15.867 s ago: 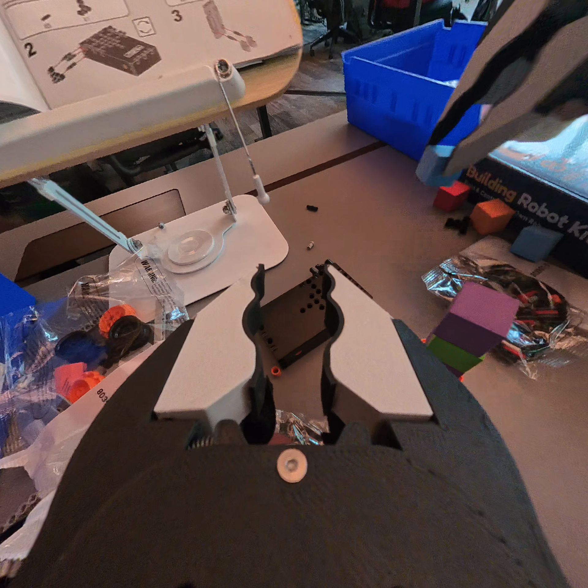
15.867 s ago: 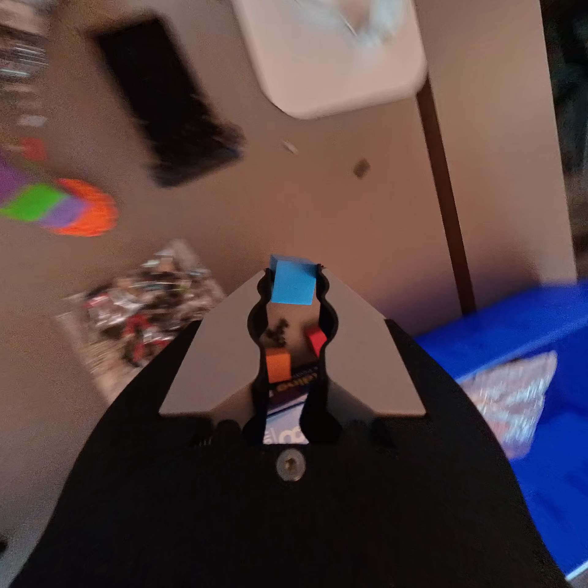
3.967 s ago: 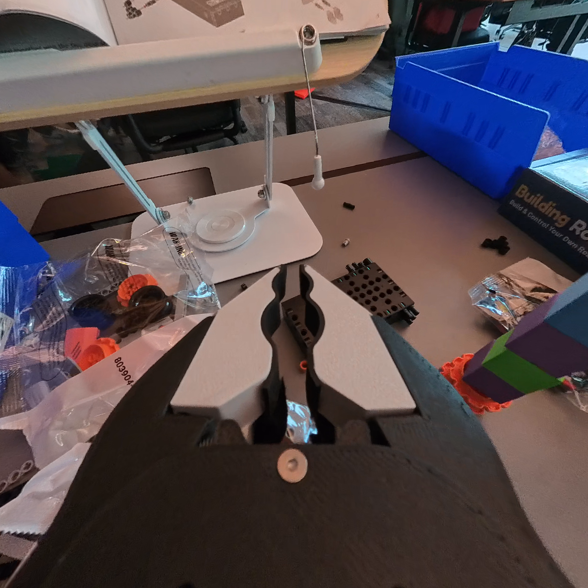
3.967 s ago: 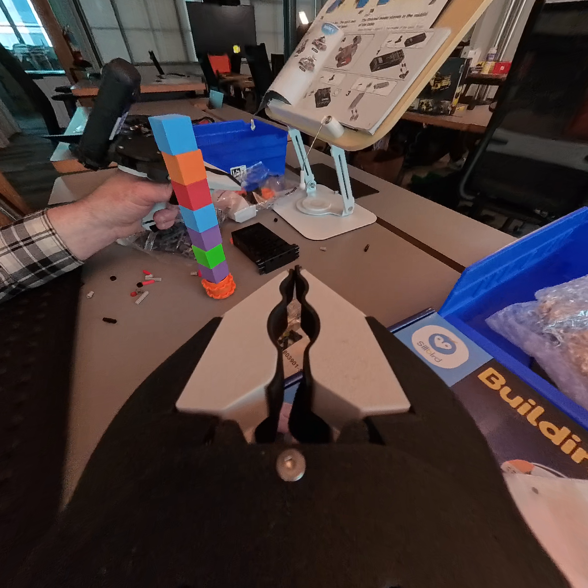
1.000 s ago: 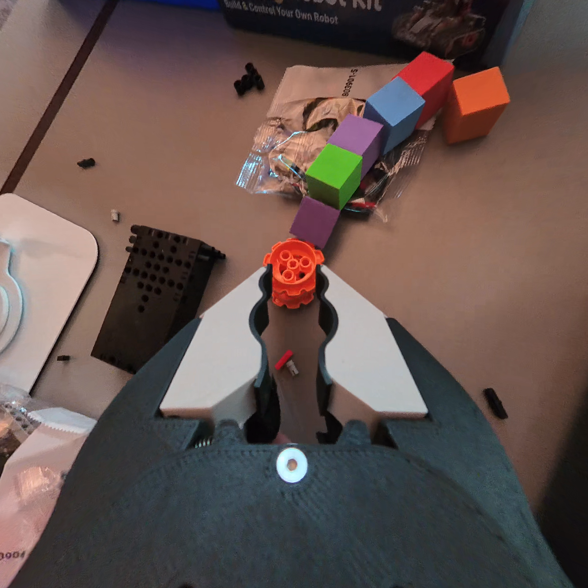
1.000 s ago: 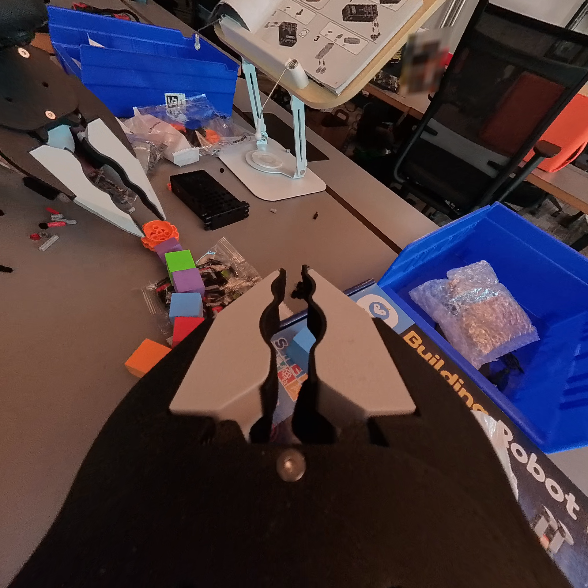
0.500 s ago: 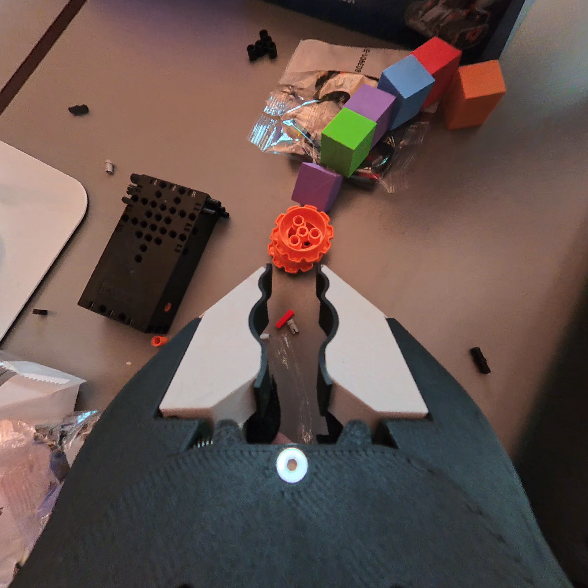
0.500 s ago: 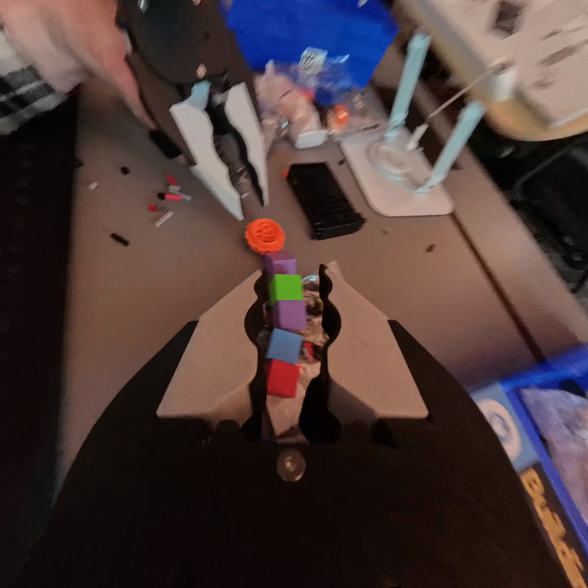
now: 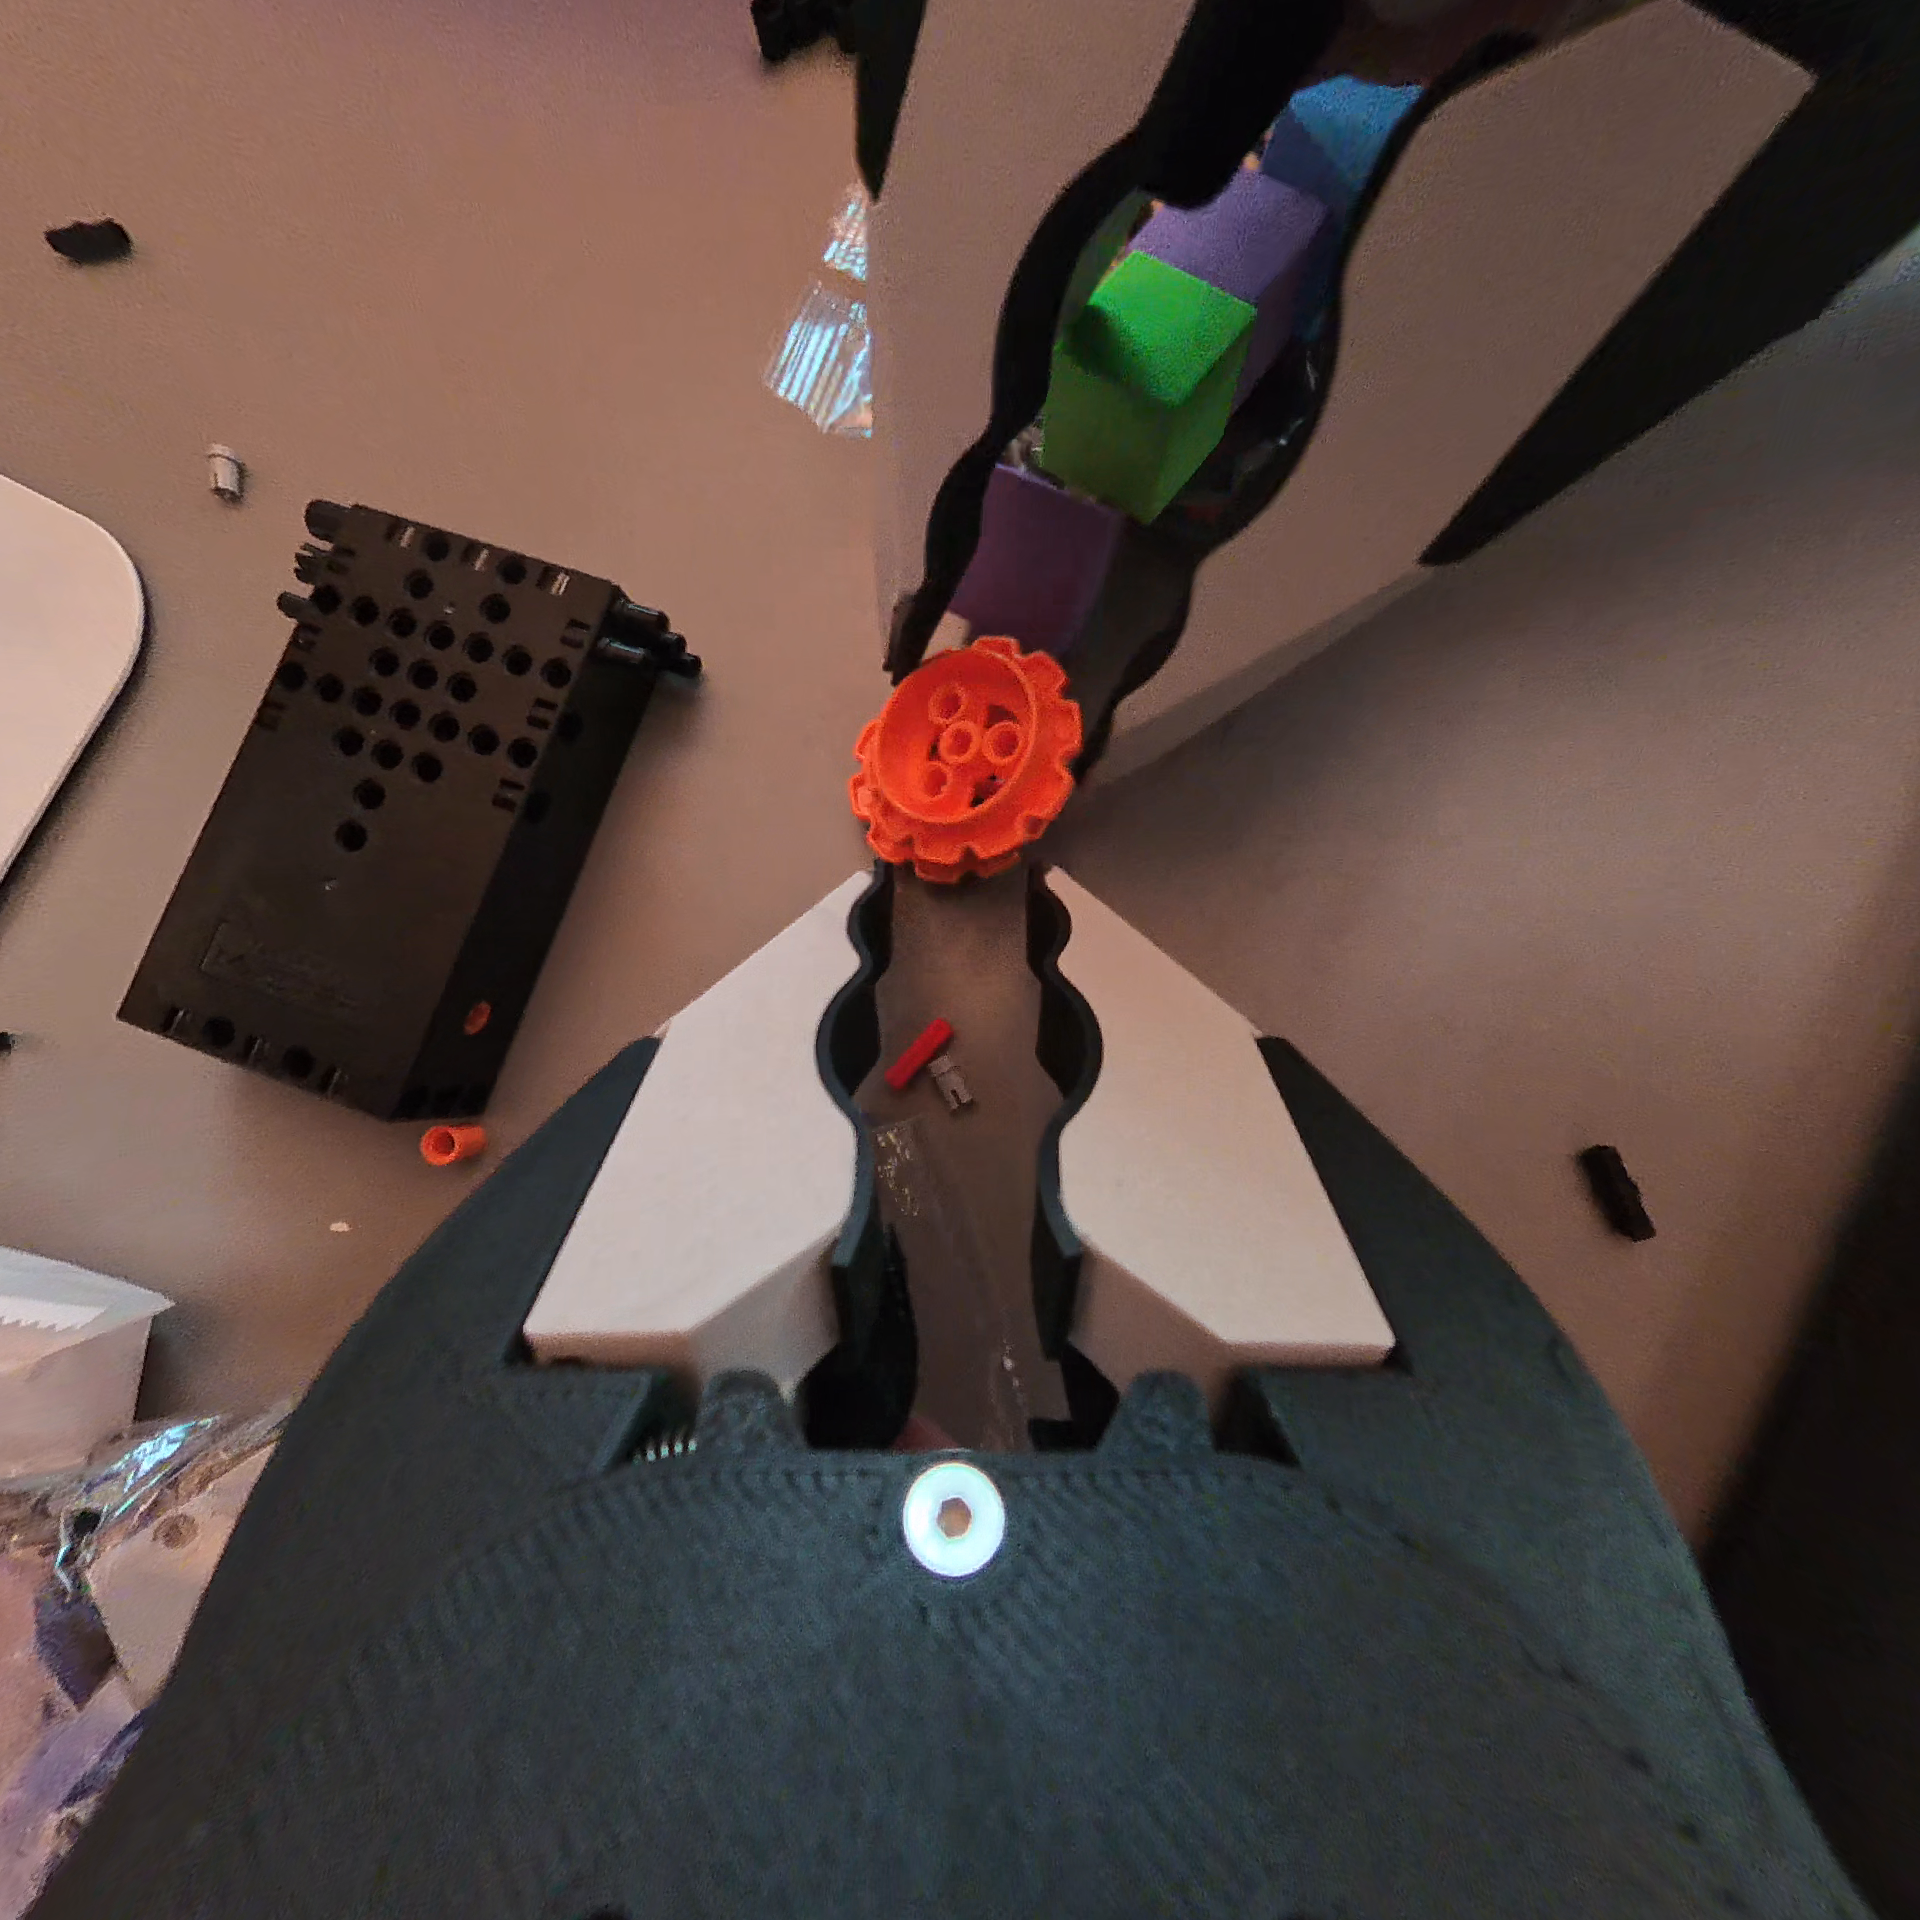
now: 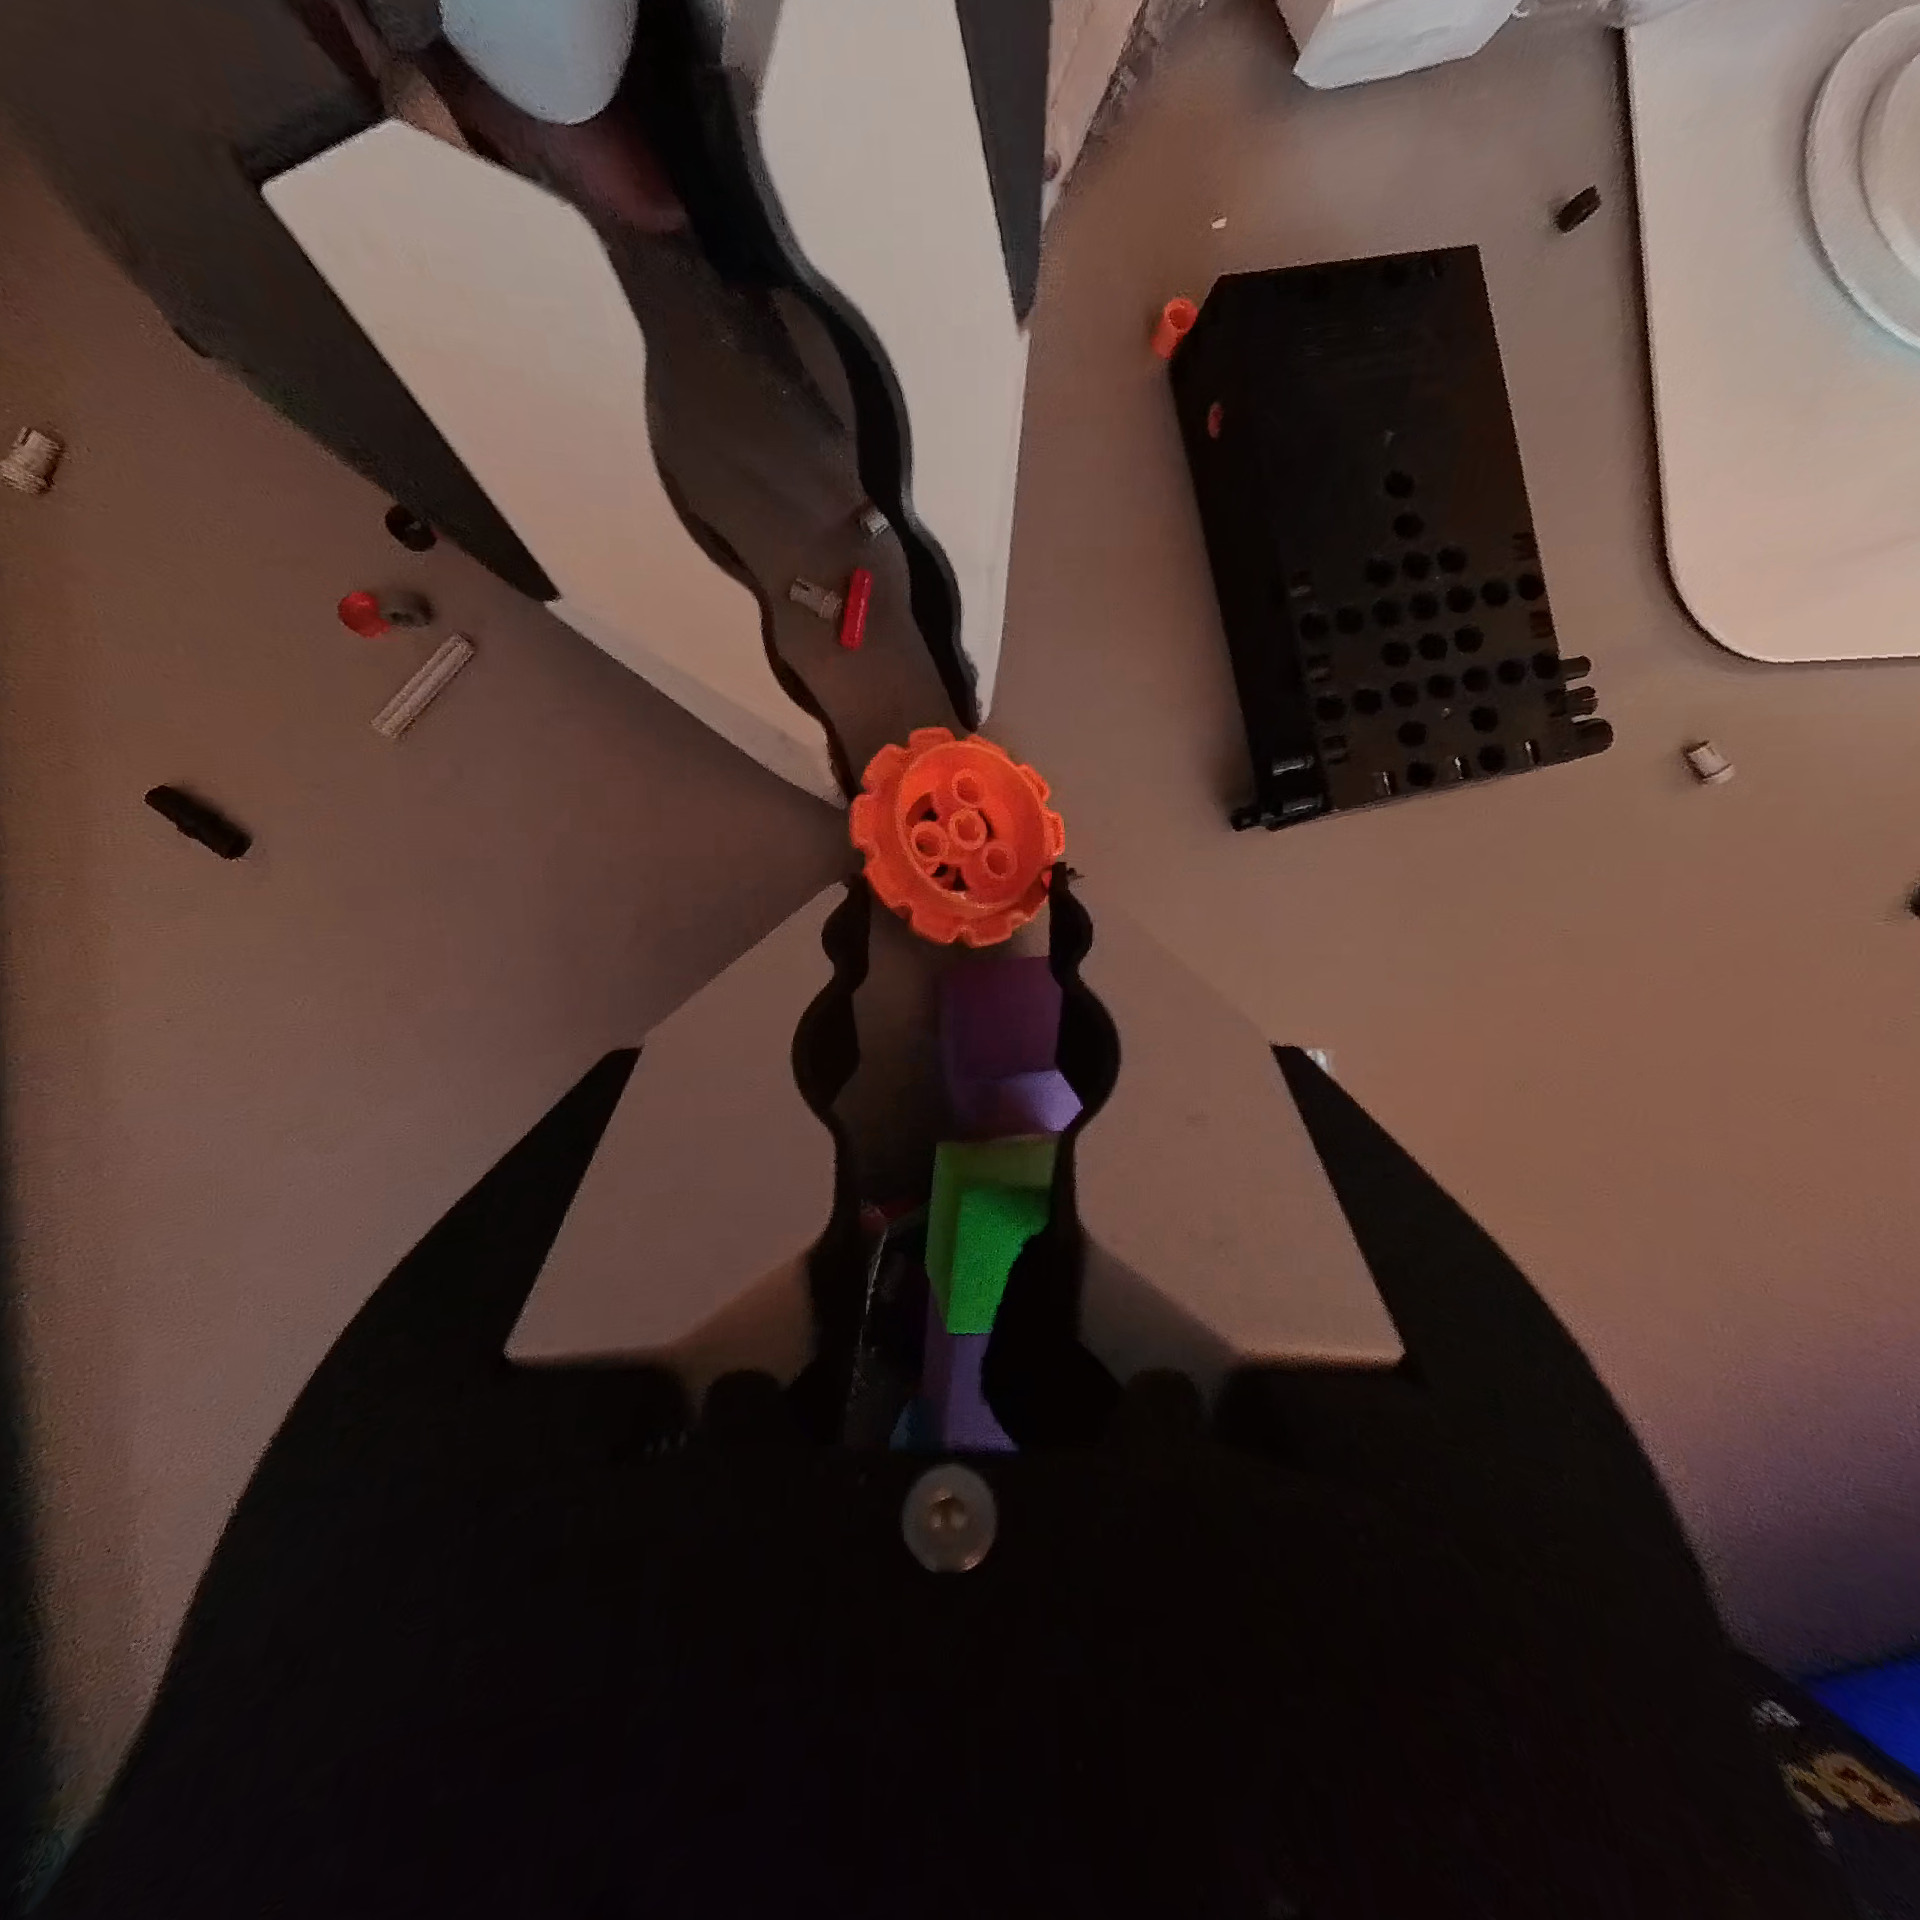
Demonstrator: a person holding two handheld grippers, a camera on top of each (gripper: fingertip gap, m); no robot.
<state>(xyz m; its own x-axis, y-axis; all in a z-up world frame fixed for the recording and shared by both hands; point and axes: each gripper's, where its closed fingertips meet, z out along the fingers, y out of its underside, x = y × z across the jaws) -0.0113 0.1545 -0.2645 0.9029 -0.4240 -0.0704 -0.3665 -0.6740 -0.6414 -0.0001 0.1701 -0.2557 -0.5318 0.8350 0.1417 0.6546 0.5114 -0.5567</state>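
On the brown table (image 9: 1455, 935), well apart from the orange toothed wheel (image 9: 961, 758) and toward the left edge of the left wrist view: the rounded corner of a white stand base (image 9: 52, 644).

Facing the wheel from opposite sides, tips nearly meeting over it: the left gripper (image 9: 958, 904) and the right gripper (image 10: 954, 904). Both parted to about the wheel's width, both gripping nothing. Left one's tips just short of the wheel's rim; right one's tips flanking the rim, contact impossible to tell.

Near the wheel, between it and the stand base: a black perforated block (image 9: 384, 810), lying flat.

Behind the wheel as seen from the left wrist, under the right gripper's open jaws: a row of foam-looking cubes. First a purple cube (image 9: 1039, 561) just beside the wheel, then a green cube (image 9: 1143, 384), another purple one (image 9: 1236, 239) and a blue one (image 9: 1340, 125).

As for the wheel itself: flat on the table, hub holes up. Probably light, hard plastic, stiff enough for a firm squeeze. Likely best taken across the toothed rim, with the teeth helping against slip; apt to skid on the smooth top if nudged from one side only.

On the wheel's near side, between the left gripper's jaws: a small red pin (image 9: 917, 1051) and a grey pin (image 9: 951, 1081). By the block's corner, a tiny orange tube (image 9: 452, 1143).
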